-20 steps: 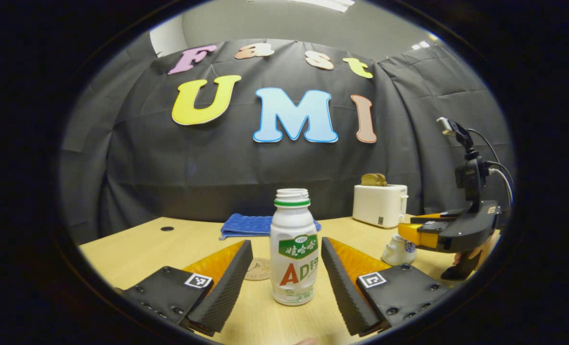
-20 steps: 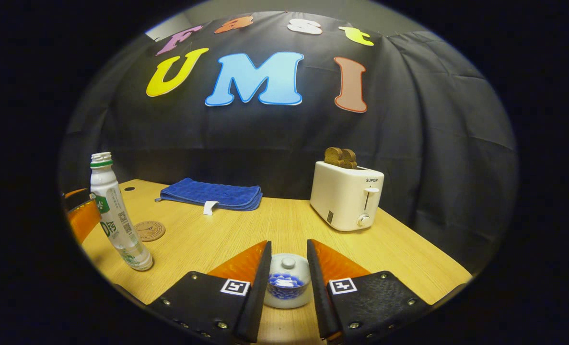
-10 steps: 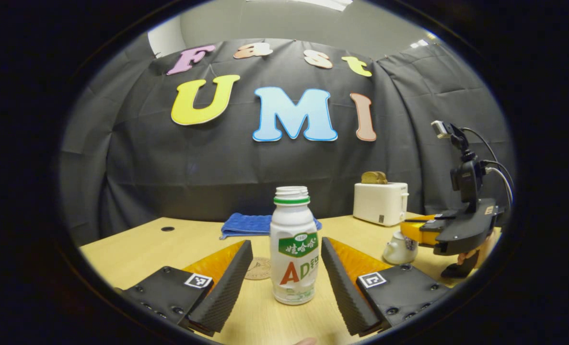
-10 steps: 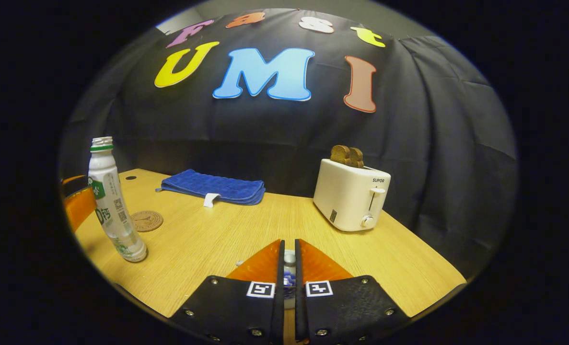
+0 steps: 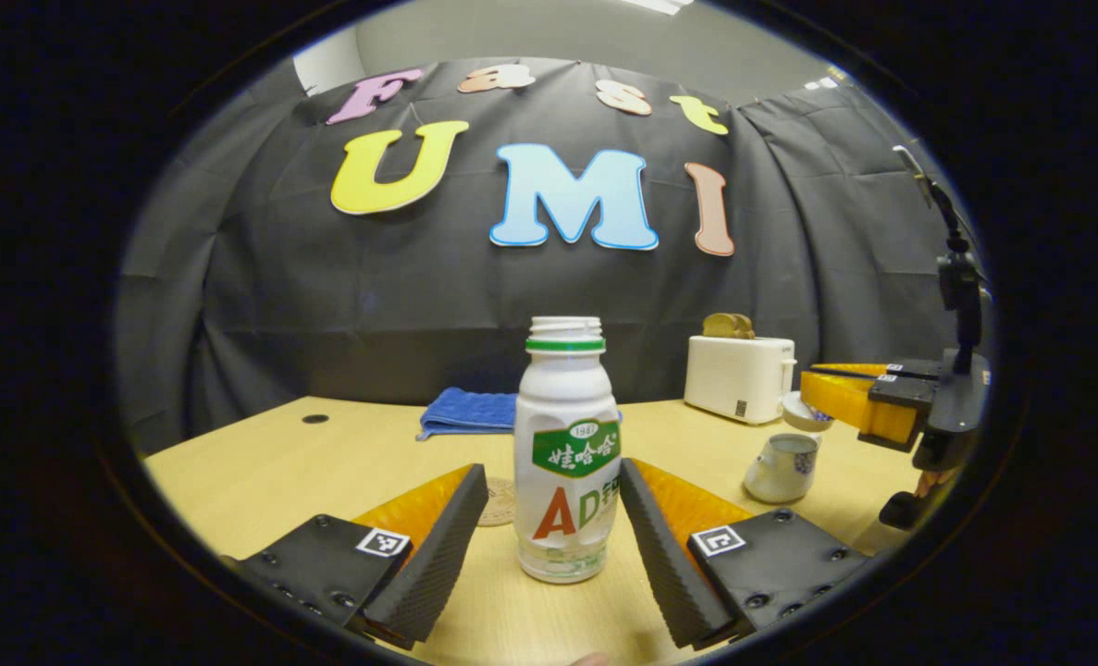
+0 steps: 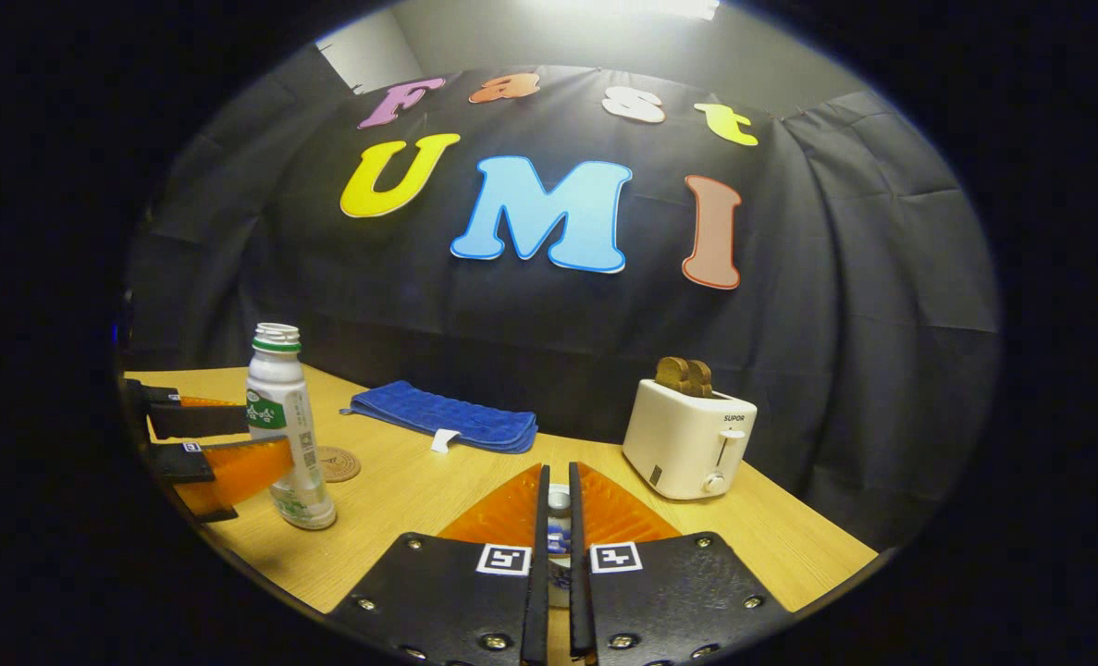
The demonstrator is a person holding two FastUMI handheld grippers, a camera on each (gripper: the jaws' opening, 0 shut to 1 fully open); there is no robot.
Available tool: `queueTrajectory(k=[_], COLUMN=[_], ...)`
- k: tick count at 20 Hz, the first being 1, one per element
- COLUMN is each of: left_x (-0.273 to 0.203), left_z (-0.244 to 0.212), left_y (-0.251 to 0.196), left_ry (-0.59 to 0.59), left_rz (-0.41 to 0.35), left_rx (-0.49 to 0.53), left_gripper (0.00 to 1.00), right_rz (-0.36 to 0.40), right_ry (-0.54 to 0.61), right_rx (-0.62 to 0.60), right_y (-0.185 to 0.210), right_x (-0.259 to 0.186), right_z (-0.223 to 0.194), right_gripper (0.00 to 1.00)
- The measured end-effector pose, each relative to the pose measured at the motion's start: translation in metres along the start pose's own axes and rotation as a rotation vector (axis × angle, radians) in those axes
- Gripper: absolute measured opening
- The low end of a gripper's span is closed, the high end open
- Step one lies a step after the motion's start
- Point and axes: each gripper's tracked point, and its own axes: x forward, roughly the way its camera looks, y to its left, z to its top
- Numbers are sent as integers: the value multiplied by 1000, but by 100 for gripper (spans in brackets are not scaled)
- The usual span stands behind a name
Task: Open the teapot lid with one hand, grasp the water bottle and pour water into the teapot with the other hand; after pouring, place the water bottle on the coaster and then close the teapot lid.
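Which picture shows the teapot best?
The left gripper view: the teapot stands open on the table, whole and unblocked, its lid held above by the right gripper. In the right gripper view I can make out just the lid, a sliver between shut fingers.

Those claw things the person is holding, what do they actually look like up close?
Each claw is a wedge-shaped pair of fingers on flat black plates studded with screws. On the left claw every plate carries a small square black-and-white marker, and the inner faces are ribbed. The right claw has the same markers. Seen from the side, a black post with a small camera and dark cables rises from its body.
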Motion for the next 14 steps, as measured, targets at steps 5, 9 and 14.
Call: queueTrajectory(k=[5, 9, 14], left_x=[21, 36, 39], left_z=[-3, -5, -4], left_y=[0, -1, -10], left_ry=[24, 47, 62], left_rz=[38, 59, 12], left_rx=[28, 38, 89], left_gripper=[96, 97, 80], right_rz=[27, 28, 51], right_ry=[-26, -39, -64], right_rx=[17, 21, 36], right_y=[5, 0, -7], right_x=[-5, -11, -52], right_z=[7, 10, 13], right_gripper=[9, 9, 9])
